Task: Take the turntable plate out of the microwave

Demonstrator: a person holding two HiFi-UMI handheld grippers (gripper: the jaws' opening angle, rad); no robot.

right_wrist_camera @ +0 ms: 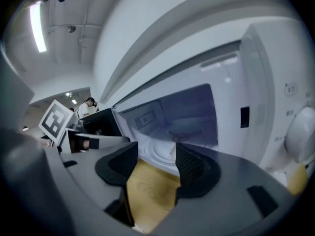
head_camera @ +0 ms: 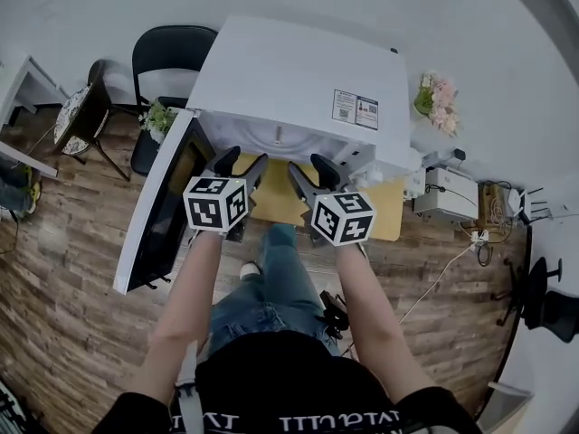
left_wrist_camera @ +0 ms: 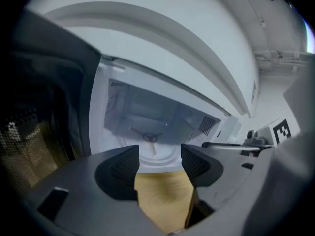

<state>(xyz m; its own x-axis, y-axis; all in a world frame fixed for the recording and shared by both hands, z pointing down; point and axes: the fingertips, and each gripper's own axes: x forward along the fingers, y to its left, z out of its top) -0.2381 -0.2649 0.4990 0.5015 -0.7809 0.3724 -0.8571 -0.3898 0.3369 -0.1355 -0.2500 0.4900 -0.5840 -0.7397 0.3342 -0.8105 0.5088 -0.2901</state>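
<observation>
The white microwave stands on a small wooden table, its door swung open to the left. The clear glass turntable plate lies flat on the cavity floor, over its roller ring, and also shows as the pale round plate in the right gripper view. My left gripper and right gripper are side by side just in front of the cavity mouth, pointing in. The left gripper is open with only the table and plate edge seen between its jaws. The right gripper is open too, touching nothing.
The open door stands close on the left gripper's left. The control panel with a knob is right of the cavity. A black chair, a potted plant, flowers and a white device with cables surround the table.
</observation>
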